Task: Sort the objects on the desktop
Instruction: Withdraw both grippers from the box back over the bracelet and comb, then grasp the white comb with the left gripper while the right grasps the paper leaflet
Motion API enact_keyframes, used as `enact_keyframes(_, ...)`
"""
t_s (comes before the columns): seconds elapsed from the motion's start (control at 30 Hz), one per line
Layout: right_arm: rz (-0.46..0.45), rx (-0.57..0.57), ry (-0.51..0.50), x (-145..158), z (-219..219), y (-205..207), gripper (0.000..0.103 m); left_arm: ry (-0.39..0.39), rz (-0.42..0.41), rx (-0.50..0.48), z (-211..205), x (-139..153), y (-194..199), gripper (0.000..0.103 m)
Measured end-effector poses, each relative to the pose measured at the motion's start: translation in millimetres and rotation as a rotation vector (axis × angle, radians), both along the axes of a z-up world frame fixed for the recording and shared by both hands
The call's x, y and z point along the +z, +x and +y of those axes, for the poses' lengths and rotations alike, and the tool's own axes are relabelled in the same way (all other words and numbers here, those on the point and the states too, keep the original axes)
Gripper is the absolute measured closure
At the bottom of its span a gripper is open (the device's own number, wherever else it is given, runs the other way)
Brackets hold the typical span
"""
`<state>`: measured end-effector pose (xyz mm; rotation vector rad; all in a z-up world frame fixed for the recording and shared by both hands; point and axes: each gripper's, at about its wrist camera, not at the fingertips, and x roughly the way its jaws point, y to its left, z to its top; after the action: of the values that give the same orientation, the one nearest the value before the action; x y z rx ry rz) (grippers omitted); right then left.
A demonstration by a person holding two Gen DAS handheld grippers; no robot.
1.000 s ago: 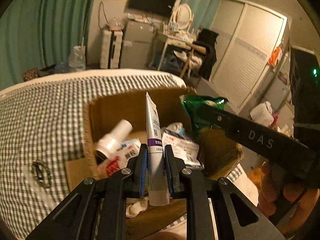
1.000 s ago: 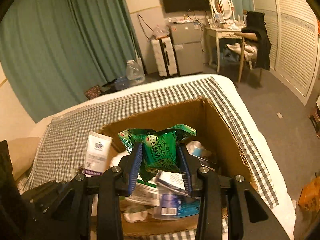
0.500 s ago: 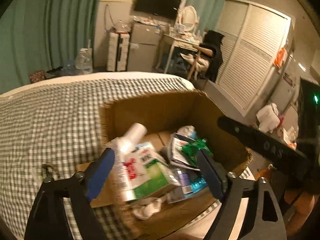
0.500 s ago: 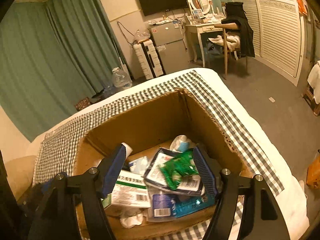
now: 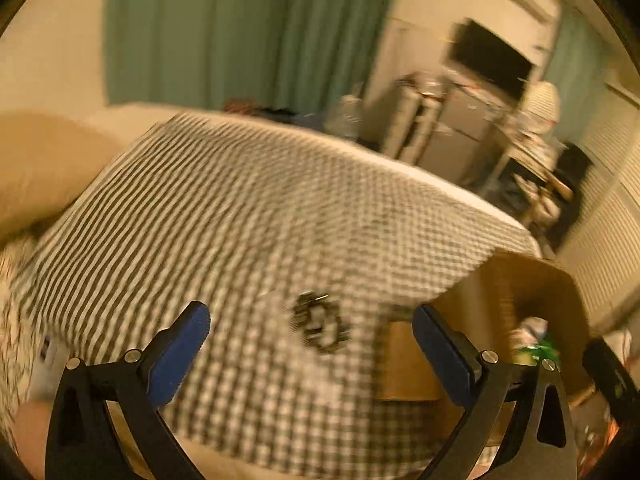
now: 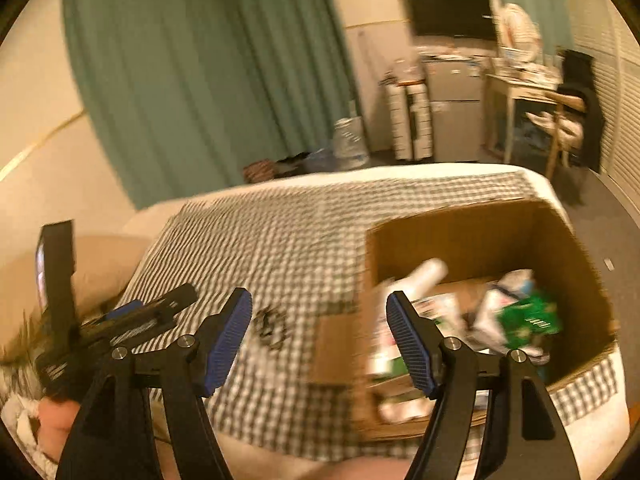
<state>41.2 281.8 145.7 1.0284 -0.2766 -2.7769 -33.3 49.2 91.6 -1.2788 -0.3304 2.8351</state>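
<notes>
A cardboard box (image 6: 480,232) stands on the checked cloth (image 5: 240,220) and holds a green packet (image 6: 528,320), a white bottle (image 6: 424,276) and other packs. In the left wrist view the box (image 5: 520,280) is at the right edge. My left gripper (image 5: 310,312) hangs over the cloth left of the box, its jaws opening wide with nothing between them. A small dark ring-shaped object (image 5: 320,326) lies on the cloth below it, also visible as a dark ring (image 6: 272,326) in the right wrist view. My right gripper (image 6: 319,298) is open and empty at the box's left wall.
The left tool and the hand (image 6: 60,420) holding it are at the left of the right wrist view. A beige cushion (image 5: 48,168) lies left of the cloth. Green curtains (image 6: 200,72), a fridge (image 6: 452,100), a desk and a chair stand behind the bed.
The left gripper let go of the tube and the right let go of the green packet, which now lies in the box. Both opened and swung left, away from the box.
</notes>
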Motion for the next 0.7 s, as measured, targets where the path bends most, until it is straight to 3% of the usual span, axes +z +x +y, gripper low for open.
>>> enact_keyframes(0.13, -0.039, 0.054, -0.003, -31, -41, -3, 0.033, -0.014, -0.061, 0.07, -28, -42, 2, 0.0)
enact_keyframes(0.3, -0.068, 0.06, 0.012, -63, -60, -10, 0.03, -0.038, -0.127, 0.058, -33, -86, 3, 0.0)
enact_keyframes(0.6, -0.051, -0.021, 0.04, -78, -58, -34, 0.03, -0.097, -0.223, -0.066, 17, -150, -14, 0.0)
enact_keyframes(0.67, -0.058, -0.028, 0.054, -83, -59, -39, 0.03, -0.109, -0.227, -0.098, 28, -158, -23, 0.006)
enact_keyframes(0.7, -0.062, -0.03, 0.061, -85, -59, -41, 0.03, -0.107, -0.222, -0.119, 35, -162, -27, 0.028)
